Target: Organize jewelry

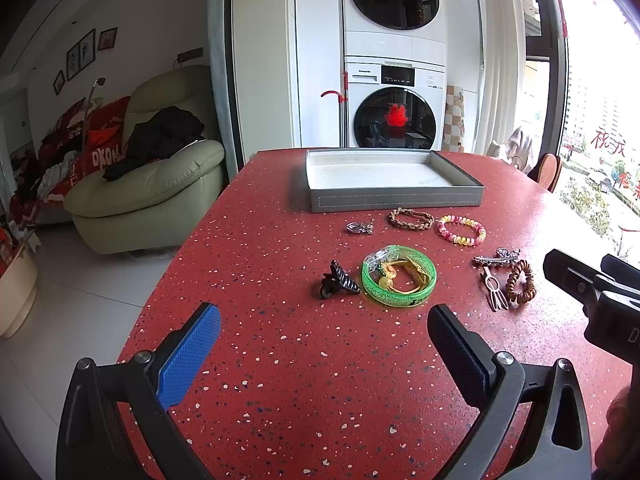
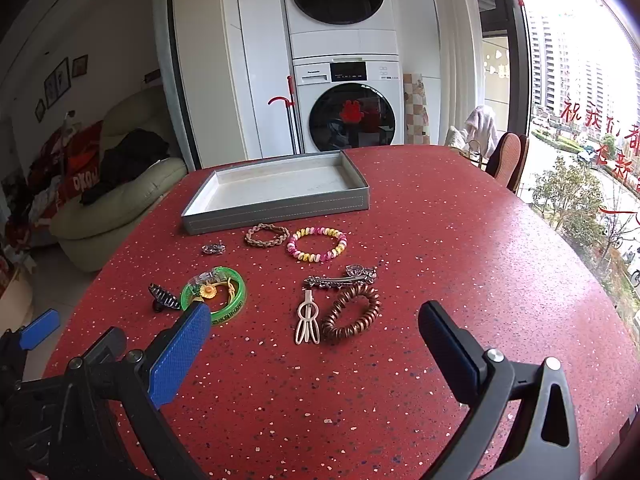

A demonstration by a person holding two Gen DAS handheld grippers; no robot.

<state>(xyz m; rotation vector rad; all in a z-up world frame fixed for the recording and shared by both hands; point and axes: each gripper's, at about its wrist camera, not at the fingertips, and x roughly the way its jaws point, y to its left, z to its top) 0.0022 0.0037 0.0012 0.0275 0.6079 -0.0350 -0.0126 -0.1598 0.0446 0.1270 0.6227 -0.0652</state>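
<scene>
Jewelry all loose on the red bench (image 2: 460, 240), none in the grey tray (image 2: 280, 206) yet. Tray sits at the far side, lining bare.

Layout, right wrist view:
- braided bracelet (image 2: 267, 234) and pink/yellow bead bracelet (image 2: 317, 244) just in front of the tray wall, side by side
- small silver piece (image 2: 213, 248) left of them
- green bangle (image 2: 213, 294) with yellow cord and a flower charm lying inside it; black claw clip (image 2: 164, 298) just beside its left edge
- silver barrette (image 2: 340, 277), cream hair clip (image 2: 307, 322), brown coil bracelet (image 2: 351, 312) bunched together, touching or nearly so

Right gripper (image 2: 316, 344) spread wide, empty, hanging above the bench with the cream clip/coil cluster between its fingers' line of sight. Left gripper (image 1: 324, 344) also spread, empty, facing the bangle and claw clip.

Judgement: nothing started, first pick pending. Suggest:
- right takes the coil bracelet first: thick, soft, easy pinch across one side of the ring. Come in from the side away from the cream clip so it doesn't get dragged.
- flat pieces (barrette, cream clip) sit low on the bench; drop fingertips right to the surface and close slowly or they'll skid.
- bangle: grab the rim only; the cord inside may fall out.
- lay pieces apart in the tray, not piled.
</scene>
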